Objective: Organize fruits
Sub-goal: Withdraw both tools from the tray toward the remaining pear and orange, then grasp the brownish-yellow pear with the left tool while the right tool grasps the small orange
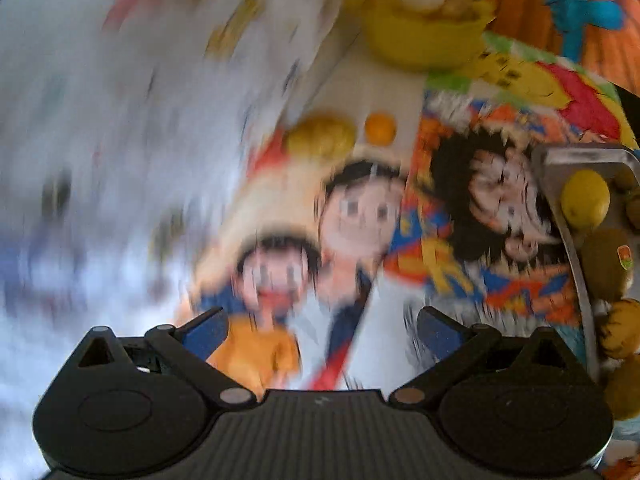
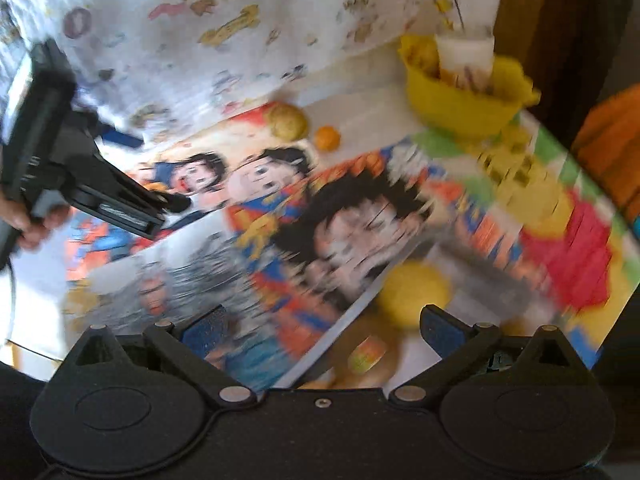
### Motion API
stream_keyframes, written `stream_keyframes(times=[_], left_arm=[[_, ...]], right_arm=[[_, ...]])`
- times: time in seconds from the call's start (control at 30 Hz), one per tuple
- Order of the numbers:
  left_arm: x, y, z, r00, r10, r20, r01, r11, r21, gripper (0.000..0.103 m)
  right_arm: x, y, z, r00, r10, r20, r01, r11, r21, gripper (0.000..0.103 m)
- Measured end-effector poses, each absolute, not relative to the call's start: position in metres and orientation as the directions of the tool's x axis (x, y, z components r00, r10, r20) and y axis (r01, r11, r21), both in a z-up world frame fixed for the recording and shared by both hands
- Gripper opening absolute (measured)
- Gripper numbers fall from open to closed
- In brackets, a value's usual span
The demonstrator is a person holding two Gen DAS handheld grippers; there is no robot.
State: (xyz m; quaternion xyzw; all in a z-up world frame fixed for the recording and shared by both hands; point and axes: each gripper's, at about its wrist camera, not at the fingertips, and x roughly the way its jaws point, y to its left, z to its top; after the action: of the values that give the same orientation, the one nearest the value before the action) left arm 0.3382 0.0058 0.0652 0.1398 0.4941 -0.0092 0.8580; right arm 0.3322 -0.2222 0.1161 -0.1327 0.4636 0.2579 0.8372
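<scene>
Both views are blurred. My left gripper [image 1: 320, 332] is open over the cartoon-print cloth with nothing between its pads. A metal tray [image 1: 554, 200] at its right holds a lemon [image 1: 585, 198], a stickered kiwi [image 1: 604, 264] and other fruit. Farther off on the cloth lie a yellow-brown fruit [image 1: 320, 136] and a small orange [image 1: 380, 128]. My right gripper [image 2: 322, 330] is open above the tray [image 2: 492, 292]. The lemon [image 2: 414, 292] and the kiwi [image 2: 368, 354] lie below it, untouched. The same loose fruit [image 2: 286, 120] and orange [image 2: 327, 138] lie beyond. At the left, a hand holds the left gripper [image 2: 152, 172].
A yellow bowl [image 1: 424, 36] [image 2: 460, 108] with a white cup and some fruit in it stands at the far edge of the table. Behind it are an orange shape with a blue object [image 1: 580, 12] and a white printed cloth [image 2: 224, 40]. The table ends at the right.
</scene>
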Motion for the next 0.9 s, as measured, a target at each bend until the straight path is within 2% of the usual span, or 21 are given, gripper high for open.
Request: stream_keyframes(times=[0.1, 0.23, 0.5, 0.9], left_arm=[[0.355, -0.007, 0.068, 0.627, 0.125, -0.769, 0.221, 0.918, 0.329, 0.102], [0.380, -0.018, 0.067, 0.714, 0.108, -0.691, 0.279, 0.862, 0.423, 0.102], [0.417, -0.032, 0.033, 0.721, 0.055, -0.691, 0.407, 0.774, 0.486, 0.102], [0.447, -0.019, 0.008, 0.720, 0.097, -0.687, 0.426, 0.720, 0.548, 0.102]], right_arm=[[0.358, -0.221, 0.114, 0.482, 0.292, -0.826, -0.594, 0.802, -0.063, 0.102], [0.400, -0.220, 0.108, 0.497, 0.297, -0.816, -0.616, 0.782, -0.091, 0.100], [0.483, -0.219, 0.086, 0.480, 0.308, -0.821, -0.561, 0.828, -0.018, 0.095], [0.534, -0.175, 0.064, 0.417, 0.400, -0.816, -0.649, 0.759, 0.040, 0.088]])
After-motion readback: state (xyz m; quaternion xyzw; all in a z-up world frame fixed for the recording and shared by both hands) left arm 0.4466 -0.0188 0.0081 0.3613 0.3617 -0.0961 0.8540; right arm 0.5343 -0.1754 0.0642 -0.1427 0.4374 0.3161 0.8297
